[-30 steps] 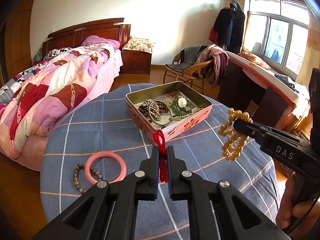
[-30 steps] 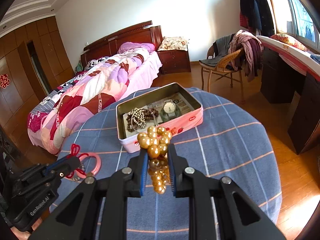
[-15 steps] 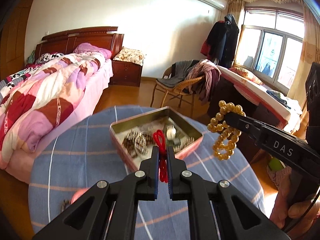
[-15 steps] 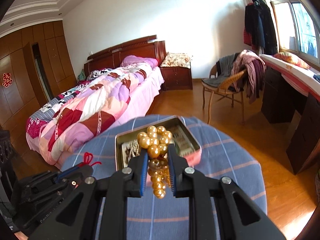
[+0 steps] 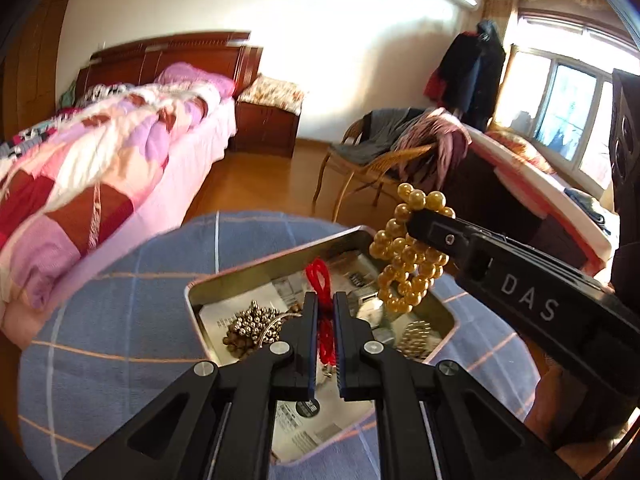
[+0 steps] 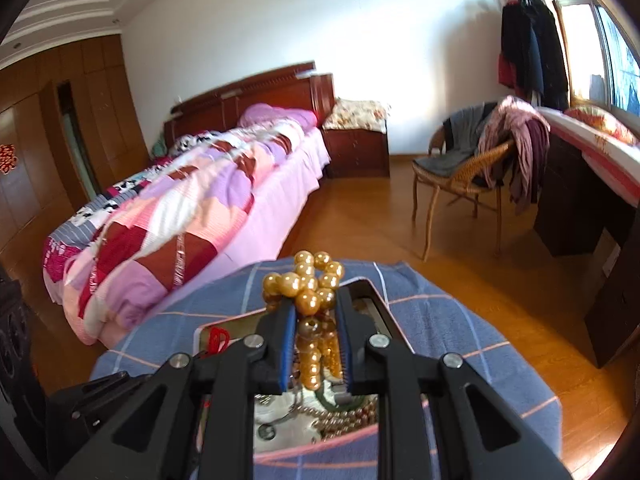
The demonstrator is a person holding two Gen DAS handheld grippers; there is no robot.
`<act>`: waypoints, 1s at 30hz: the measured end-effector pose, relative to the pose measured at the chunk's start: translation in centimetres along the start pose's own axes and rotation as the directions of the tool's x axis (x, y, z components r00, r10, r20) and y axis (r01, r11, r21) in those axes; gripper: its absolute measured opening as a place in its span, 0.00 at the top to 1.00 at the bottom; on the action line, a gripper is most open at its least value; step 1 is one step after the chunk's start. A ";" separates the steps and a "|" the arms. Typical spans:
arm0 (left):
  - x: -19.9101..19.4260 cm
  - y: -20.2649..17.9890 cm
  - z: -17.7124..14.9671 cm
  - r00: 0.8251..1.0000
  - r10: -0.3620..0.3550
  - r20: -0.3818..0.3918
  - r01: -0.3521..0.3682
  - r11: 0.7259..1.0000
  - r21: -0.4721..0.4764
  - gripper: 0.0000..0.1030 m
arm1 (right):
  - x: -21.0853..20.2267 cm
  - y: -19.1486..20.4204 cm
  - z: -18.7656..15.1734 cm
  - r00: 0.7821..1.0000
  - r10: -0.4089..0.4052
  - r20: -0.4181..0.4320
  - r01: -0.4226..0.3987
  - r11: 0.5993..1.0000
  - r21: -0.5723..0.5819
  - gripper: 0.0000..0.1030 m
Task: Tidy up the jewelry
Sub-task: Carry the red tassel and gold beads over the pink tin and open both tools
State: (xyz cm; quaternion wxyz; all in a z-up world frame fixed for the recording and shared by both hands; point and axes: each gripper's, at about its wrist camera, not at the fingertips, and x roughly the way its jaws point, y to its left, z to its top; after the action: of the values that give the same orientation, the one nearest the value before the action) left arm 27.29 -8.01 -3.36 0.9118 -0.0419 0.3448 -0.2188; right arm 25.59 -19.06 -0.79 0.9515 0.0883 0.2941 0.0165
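My left gripper (image 5: 325, 300) is shut on a red cord (image 5: 319, 276) and holds it over the open pink tin box (image 5: 192, 300). My right gripper (image 6: 313, 308) is shut on a string of gold beads (image 6: 308, 280), also above the tin (image 6: 372, 288). In the left wrist view the right gripper (image 5: 412, 224) comes in from the right with the gold beads (image 5: 408, 264) hanging over the tin's right part. The tin holds silver beads (image 5: 256, 320), brown beads (image 6: 352, 426) and other jewelry on printed paper.
The tin sits on a round table with a blue checked cloth (image 5: 120, 320). A bed with a patchwork quilt (image 6: 192, 200) is at the left, a wicker chair with clothes (image 6: 472, 168) and a dark desk (image 6: 592, 200) at the right.
Both grippers moved forward and lowered over the tin, still holding the red cord and the gold beads. The pink bangle and dark bracelet have left the left wrist view.
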 end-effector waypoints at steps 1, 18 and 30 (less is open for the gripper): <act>0.6 0.1 -0.1 1.000 0.005 -0.012 -0.005 1.000 -0.001 0.94 | 0.7 -0.3 -0.1 1.000 -0.003 -0.014 0.003 1.000 0.004 0.79; 4.9 -2.0 -0.9 0.989 0.127 -0.071 -0.120 0.988 0.094 0.94 | 2.2 -5.1 -1.2 0.999 0.040 -0.022 -0.036 0.986 0.164 0.61; 2.0 -2.8 -0.7 0.969 0.243 -0.033 -0.239 0.966 0.097 0.23 | -1.7 -6.4 -2.8 0.999 -0.033 -0.022 0.038 0.970 0.242 0.61</act>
State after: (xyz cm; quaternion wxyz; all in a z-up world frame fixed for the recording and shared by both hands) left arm 27.16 -11.37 -4.49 0.9247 0.0471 0.3571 -0.1229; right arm 22.50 -25.09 -3.23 0.9312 0.1982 0.3037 -0.0357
